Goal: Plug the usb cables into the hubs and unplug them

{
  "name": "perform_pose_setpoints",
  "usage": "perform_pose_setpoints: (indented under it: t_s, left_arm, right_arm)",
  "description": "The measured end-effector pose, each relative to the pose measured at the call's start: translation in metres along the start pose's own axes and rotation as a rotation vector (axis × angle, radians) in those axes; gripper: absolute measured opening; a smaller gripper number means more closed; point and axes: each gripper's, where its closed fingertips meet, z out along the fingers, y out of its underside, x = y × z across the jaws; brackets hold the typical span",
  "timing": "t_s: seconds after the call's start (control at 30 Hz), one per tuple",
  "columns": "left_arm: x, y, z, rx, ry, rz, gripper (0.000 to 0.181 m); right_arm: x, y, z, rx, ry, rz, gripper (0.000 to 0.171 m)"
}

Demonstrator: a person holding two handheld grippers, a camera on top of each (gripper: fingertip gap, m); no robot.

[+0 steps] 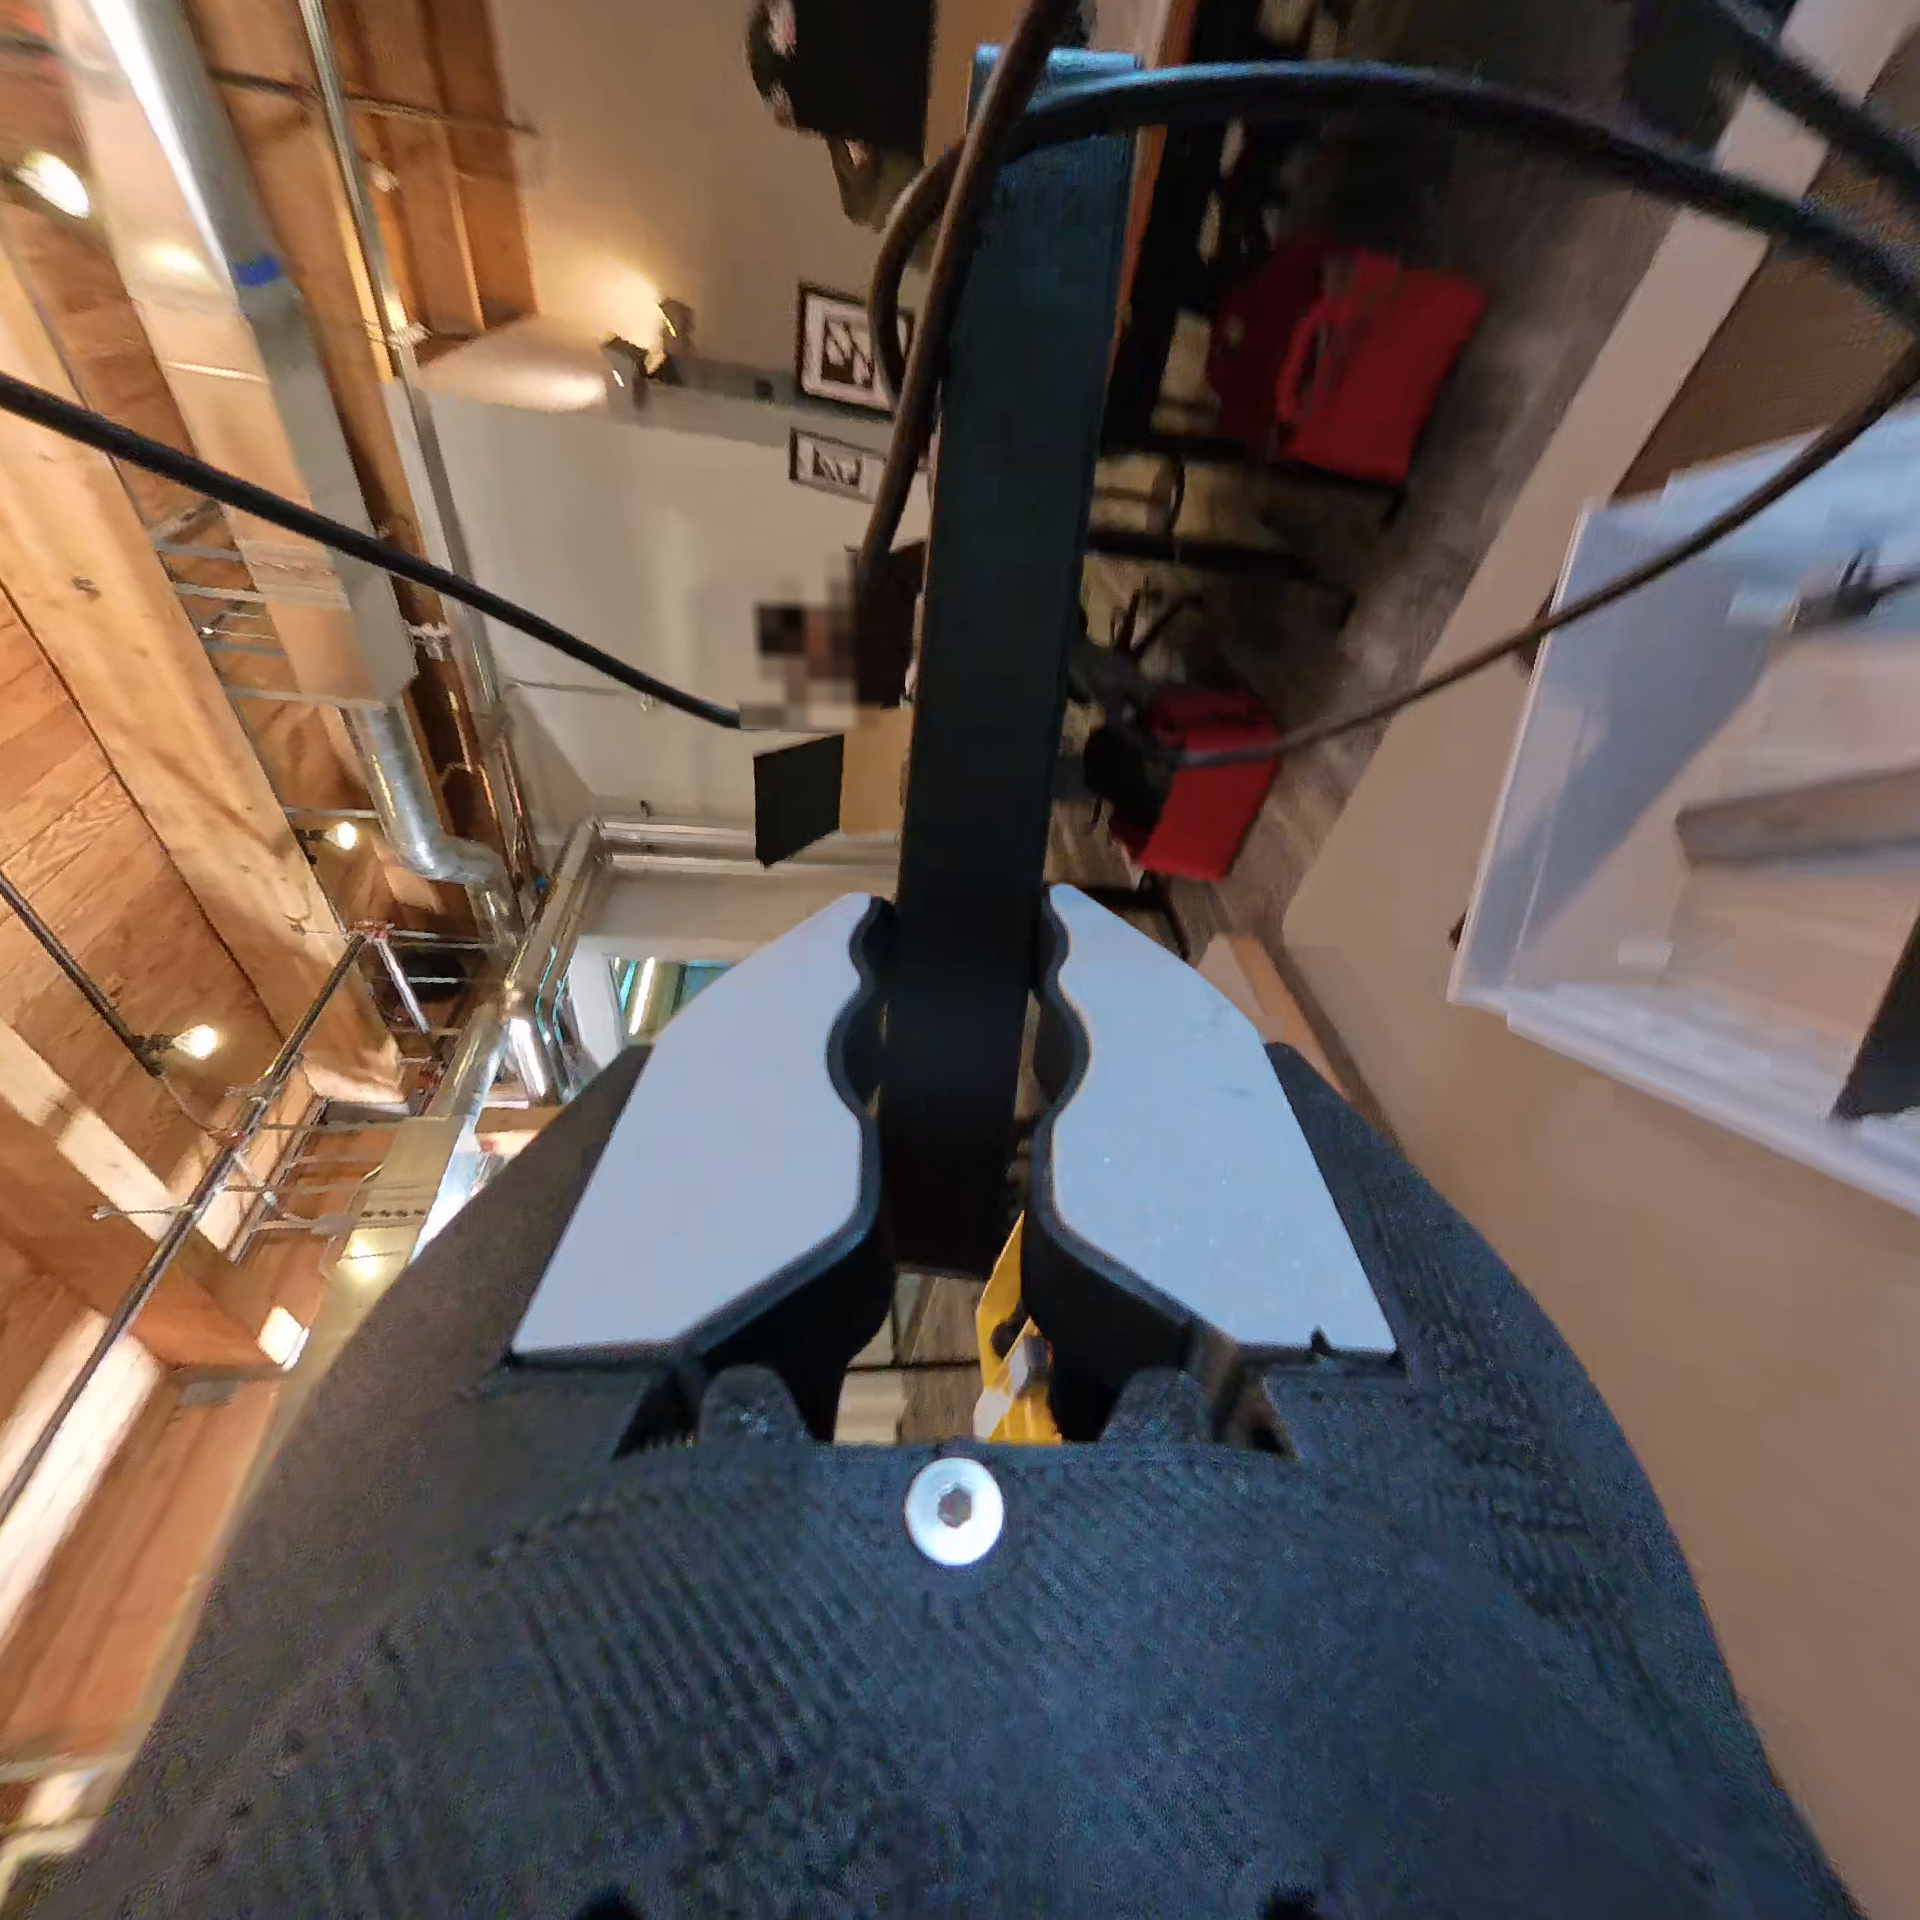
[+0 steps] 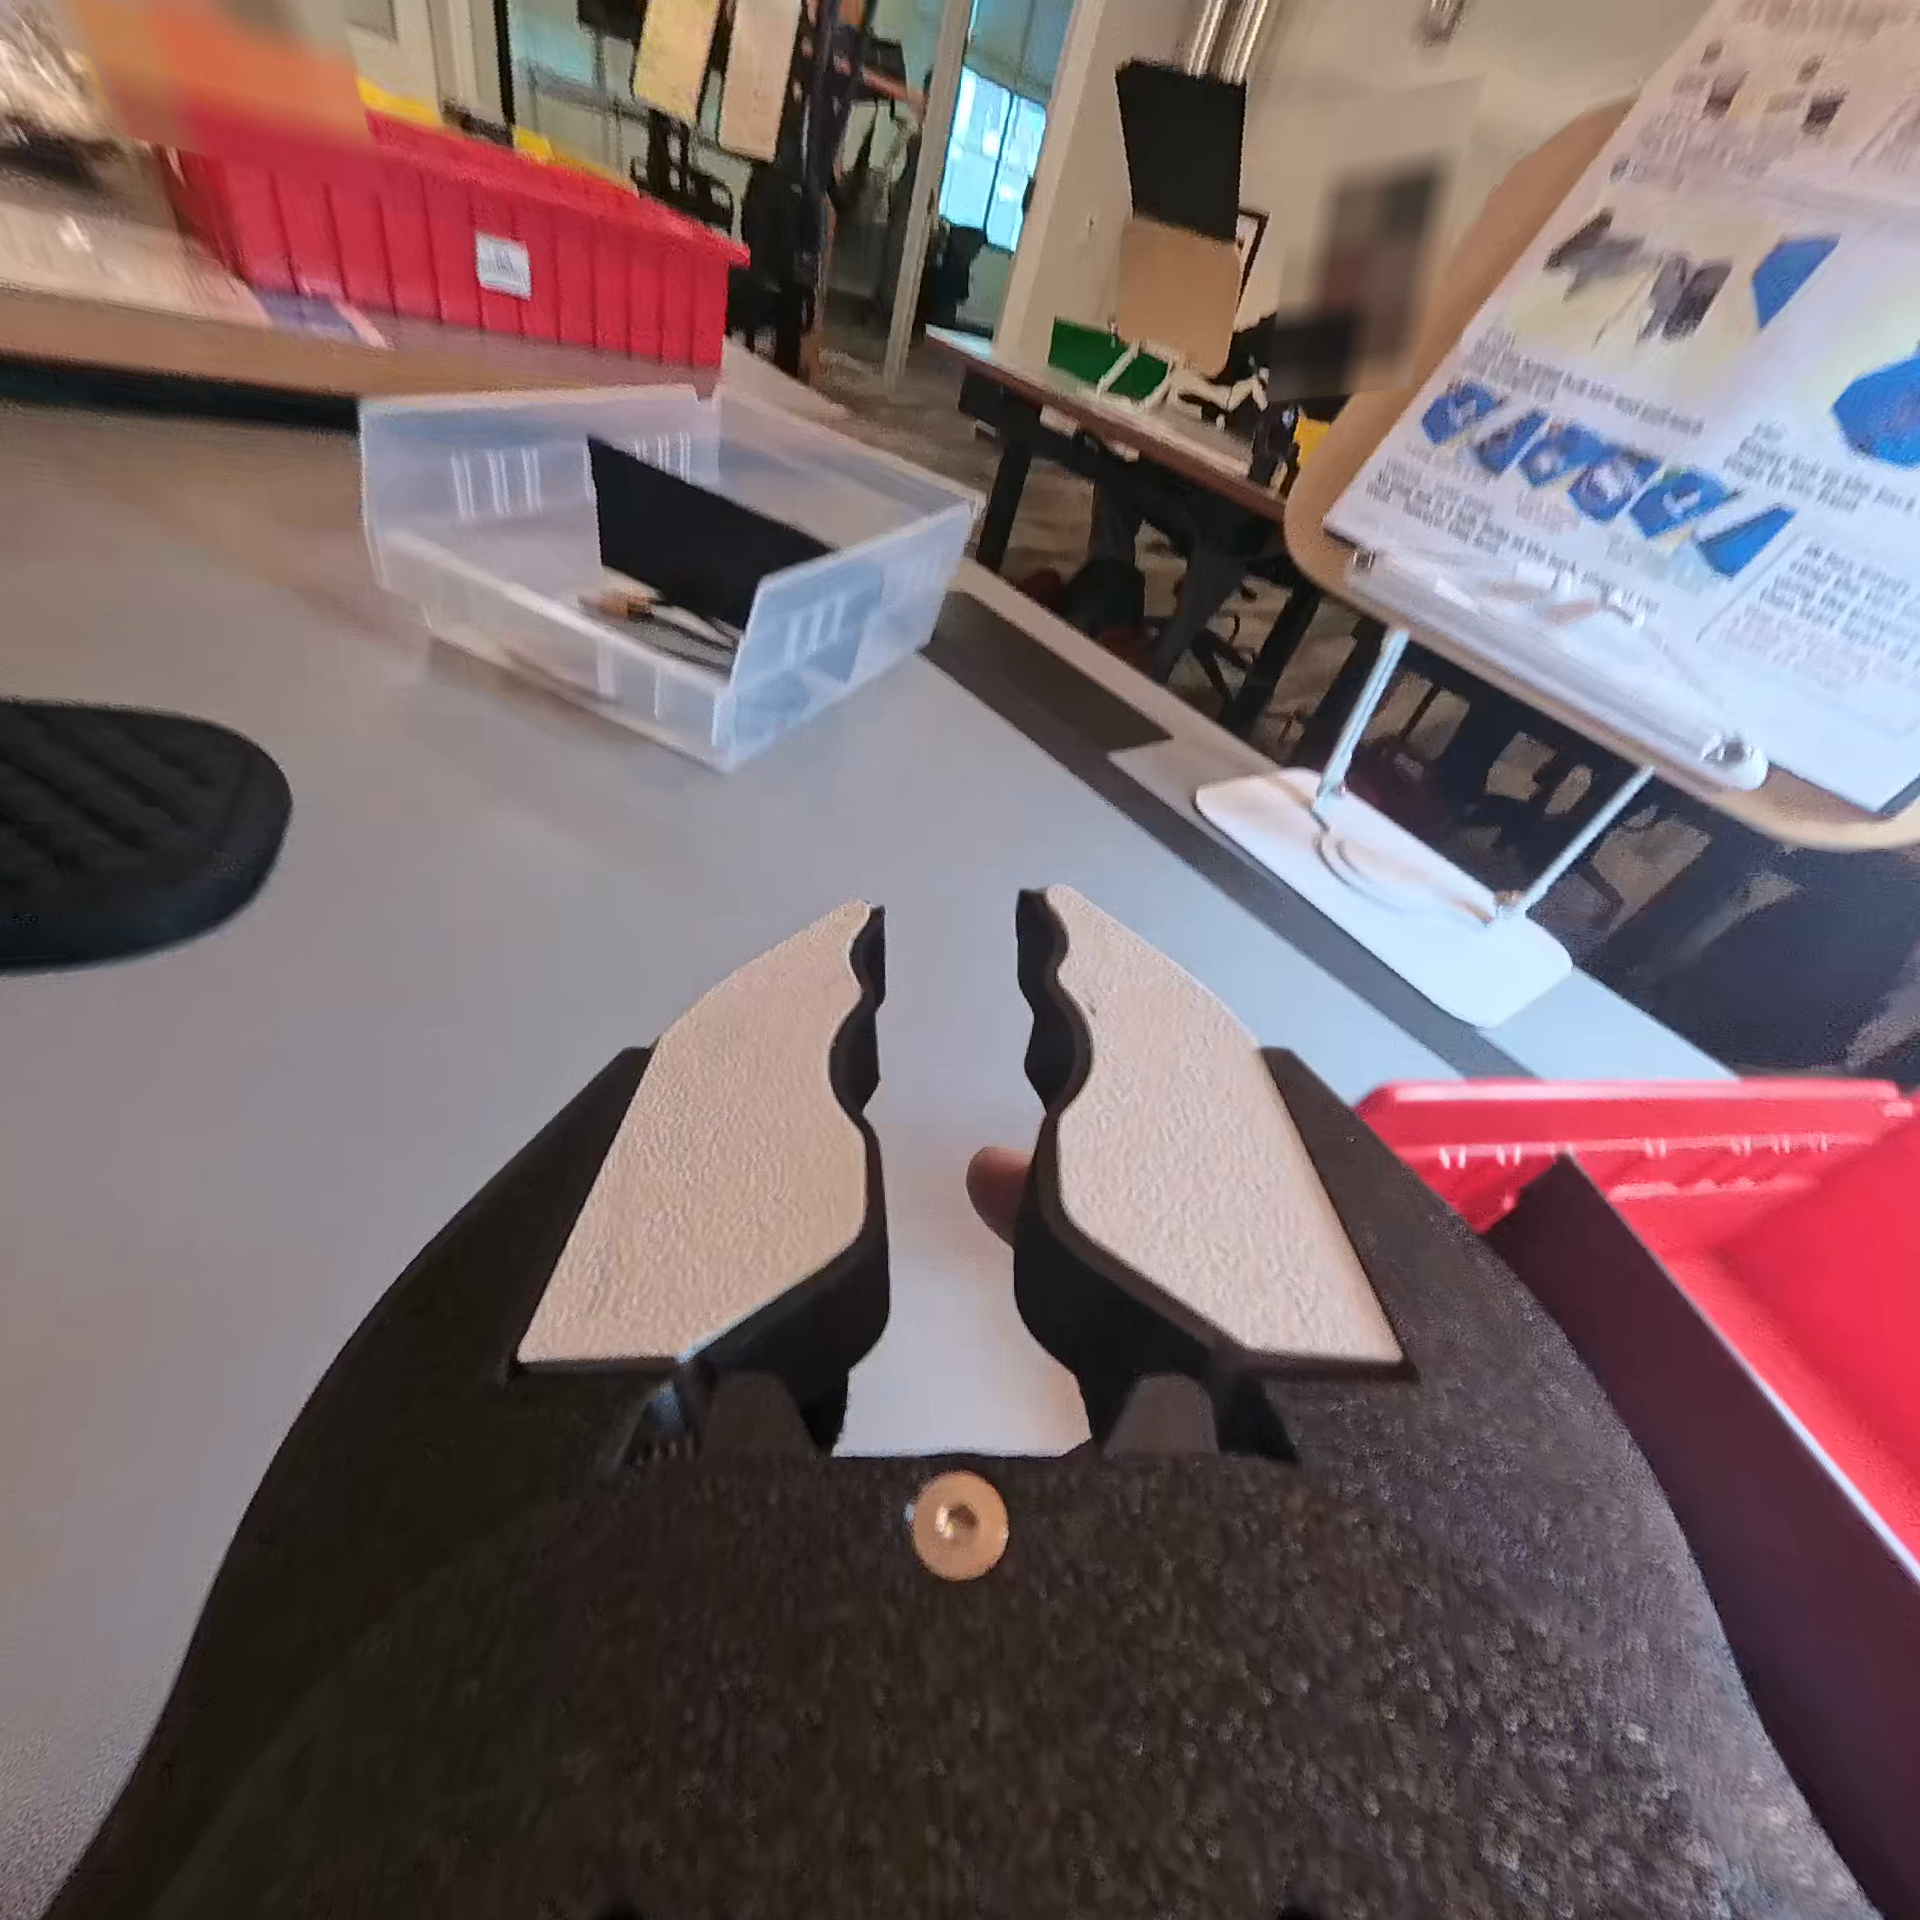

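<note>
Left wrist view: left gripper [image 1: 961, 925] clamped on a long black hub [image 1: 1013, 582], which runs from between the jaws up to frame top (cam tilted, room sideways). Black cables [image 1: 1455, 135] arc from hub's far end toward upper right. Right wrist view: right gripper [image 2: 951, 920] w/ jaws apart, nothing between, over grey table [image 2: 468, 935]; clear bin [image 2: 665, 561] upper centre, red bin [image 2: 1714, 1226] at right edge.
</note>
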Motion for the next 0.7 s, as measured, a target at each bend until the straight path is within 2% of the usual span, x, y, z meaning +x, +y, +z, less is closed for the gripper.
perform_pose_setpoints:
  t_s: [0.13, 0.27, 0.47, 0.53, 0.57, 0.6, 0.63, 0.7]
  left_arm:
    - [0.008, -0.054, -0.027, 0.16, 0.004, -0.048, 0.026]
    - [0.072, -0.115, -0.048, 0.305, 0.081, 0.014, 0.026]
    - [0.186, -0.192, -0.076, 0.425, 0.238, 0.097, 0.026]
    - [0.209, -0.211, -0.086, 0.457, 0.284, 0.111, 0.026]
    - [0.217, -0.217, -0.089, 0.462, 0.305, 0.114, 0.026]
    - [0.224, -0.22, -0.092, 0.453, 0.33, 0.126, 0.026]
    - [0.229, -0.218, -0.092, 0.43, 0.351, 0.147, 0.026]
    - [0.23, -0.208, -0.084, 0.388, 0.326, 0.188, 0.026]
  right_arm:
    - [0.001, -0.037, 0.009, 0.096, -0.023, 0.052, 0.024]
    - [-0.006, -0.062, 0.013, 0.146, -0.064, 0.129, 0.03]
    - [-0.01, -0.049, 0.039, -0.014, 0.081, 0.117, 0.073]
    - [0.0, -0.032, 0.051, -0.1, 0.151, 0.08, 0.078]
    - [0.001, -0.026, 0.055, -0.121, 0.14, 0.062, 0.061]
    - [0.0, -0.024, 0.056, -0.113, 0.115, 0.043, 0.023]
    - [0.001, -0.024, 0.054, -0.111, 0.1, 0.018, 0.002]
    - [0.005, -0.031, 0.043, -0.096, 0.087, -0.06, 0.002]
